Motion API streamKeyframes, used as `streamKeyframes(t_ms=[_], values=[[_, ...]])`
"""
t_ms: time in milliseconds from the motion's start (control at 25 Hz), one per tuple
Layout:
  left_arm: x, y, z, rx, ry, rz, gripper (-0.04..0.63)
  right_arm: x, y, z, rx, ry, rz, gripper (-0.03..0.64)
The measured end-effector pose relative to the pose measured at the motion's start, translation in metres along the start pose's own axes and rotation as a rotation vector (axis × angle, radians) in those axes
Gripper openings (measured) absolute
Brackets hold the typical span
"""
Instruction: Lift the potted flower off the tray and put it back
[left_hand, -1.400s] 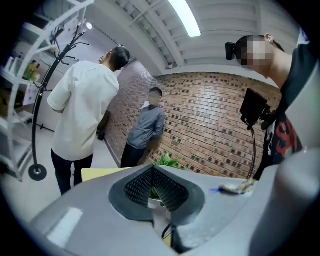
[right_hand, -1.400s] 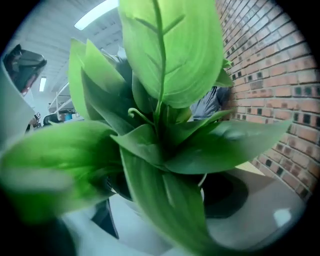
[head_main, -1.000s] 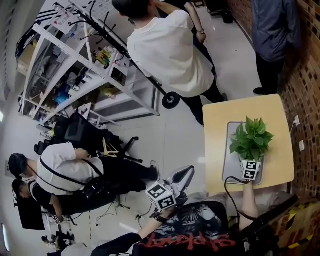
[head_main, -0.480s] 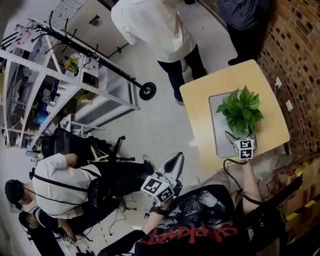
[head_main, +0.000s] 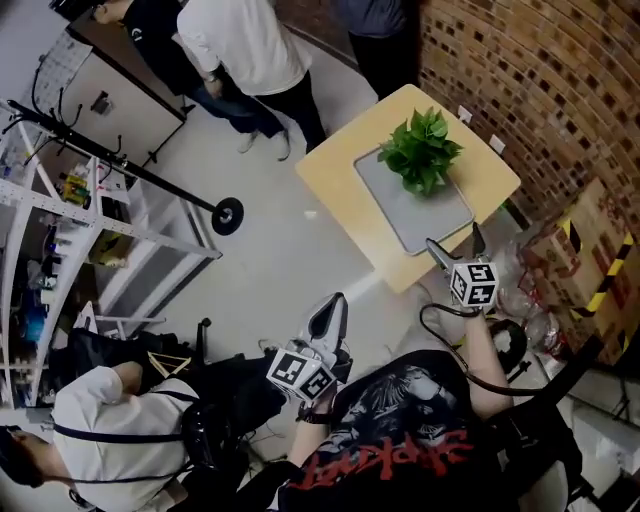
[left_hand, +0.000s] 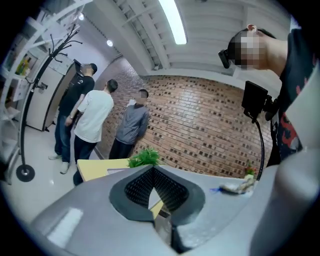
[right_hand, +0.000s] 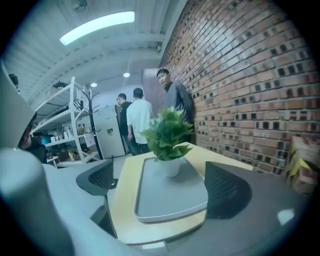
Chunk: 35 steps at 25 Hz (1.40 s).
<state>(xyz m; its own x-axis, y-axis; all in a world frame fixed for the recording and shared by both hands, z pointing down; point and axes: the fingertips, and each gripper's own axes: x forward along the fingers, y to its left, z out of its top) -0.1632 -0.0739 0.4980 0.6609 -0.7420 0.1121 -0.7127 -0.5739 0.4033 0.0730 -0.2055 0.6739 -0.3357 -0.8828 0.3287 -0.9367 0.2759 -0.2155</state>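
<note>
The potted flower has green leaves and a white pot, and it stands upright at the far end of the grey tray on the small wooden table. My right gripper hovers at the table's near edge, pulled back from the tray. In the right gripper view my right gripper is open; its jaws have just been opening, with nothing between its pads. My left gripper hangs shut over the floor, left of the table. The left gripper view shows my left gripper empty and the plant beyond it.
A brick wall runs along the table's far and right sides. Three people stand beyond the table. A wheeled rack and white shelving fill the left. A seated person is at bottom left. Boxes lie to the right.
My right gripper has let go of the pot and drawn back to the table's near edge. The plant stays on the tray. The head view has swung, so the table sits farther off.
</note>
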Motion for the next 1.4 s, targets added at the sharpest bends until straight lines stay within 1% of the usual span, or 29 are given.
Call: streamKeyframes(t_ms=[80,120,200,240,280,360,440,480,640,720,800,880,1000,1080,1160,1240,1320,1400], values=[[-0.021,-0.012,-0.004,-0.008,-0.02,-0.07,0.0,-0.05,0.028,0.028,-0.037,-0.069,-0.002,0.492],[-0.03,-0.018,-0.007,-0.011,-0.025,-0.098,0.0,-0.07,0.044,0.042,-0.072,-0.1,0.005,0.431],[-0.044,-0.037,-0.013,-0.02,-0.016,-0.167,0.0,-0.115,0.066,0.064,-0.126,-0.157,0.001,0.33],[-0.051,-0.052,-0.014,-0.019,-0.01,-0.21,0.0,-0.14,0.072,0.071,-0.141,-0.183,-0.006,0.238],[-0.056,-0.067,-0.013,-0.015,-0.013,-0.254,0.0,-0.163,0.076,0.079,-0.151,-0.208,-0.012,0.165],[-0.06,-0.091,-0.001,-0.02,-0.066,-0.326,0.0,-0.192,0.078,0.104,-0.179,-0.26,-0.015,0.078],[-0.065,-0.108,0.011,-0.06,-0.13,-0.364,0.0,-0.212,0.086,0.13,-0.201,-0.298,0.015,0.019],[-0.07,-0.117,0.011,-0.072,-0.14,-0.372,0.0,-0.223,0.092,0.133,-0.202,-0.306,0.04,0.002],[-0.069,-0.153,0.001,-0.05,-0.118,-0.366,0.0,-0.262,0.099,0.133,-0.178,-0.313,0.121,0.002],[-0.063,-0.168,-0.001,-0.059,-0.116,-0.357,0.0,-0.273,0.104,0.137,-0.19,-0.308,0.16,0.002],[-0.057,-0.186,-0.009,-0.064,-0.098,-0.369,0.0,-0.285,0.11,0.138,-0.209,-0.301,0.199,0.002],[-0.048,-0.212,-0.019,-0.064,-0.078,-0.414,0.0,-0.3,0.109,0.137,-0.221,-0.3,0.22,0.002],[-0.042,-0.251,-0.033,-0.031,-0.058,-0.503,0.0,-0.321,0.098,0.134,-0.214,-0.32,0.221,0.0],[-0.041,-0.269,-0.039,-0.027,-0.046,-0.554,0.0,-0.33,0.096,0.133,-0.216,-0.338,0.222,0.0],[-0.048,-0.277,-0.041,-0.058,-0.059,-0.637,0.0,-0.333,0.103,0.133,-0.227,-0.359,0.232,0.0],[-0.056,-0.278,-0.043,-0.109,-0.058,-0.714,0.0,-0.335,0.118,0.131,-0.234,-0.373,0.25,0.0],[-0.055,-0.275,-0.045,-0.124,-0.031,-0.736,0.0,-0.337,0.13,0.13,-0.215,-0.364,0.261,0.0],[-0.052,-0.274,-0.045,-0.105,0.003,-0.739,0.0,-0.341,0.14,0.129,-0.185,-0.344,0.266,0.0]])
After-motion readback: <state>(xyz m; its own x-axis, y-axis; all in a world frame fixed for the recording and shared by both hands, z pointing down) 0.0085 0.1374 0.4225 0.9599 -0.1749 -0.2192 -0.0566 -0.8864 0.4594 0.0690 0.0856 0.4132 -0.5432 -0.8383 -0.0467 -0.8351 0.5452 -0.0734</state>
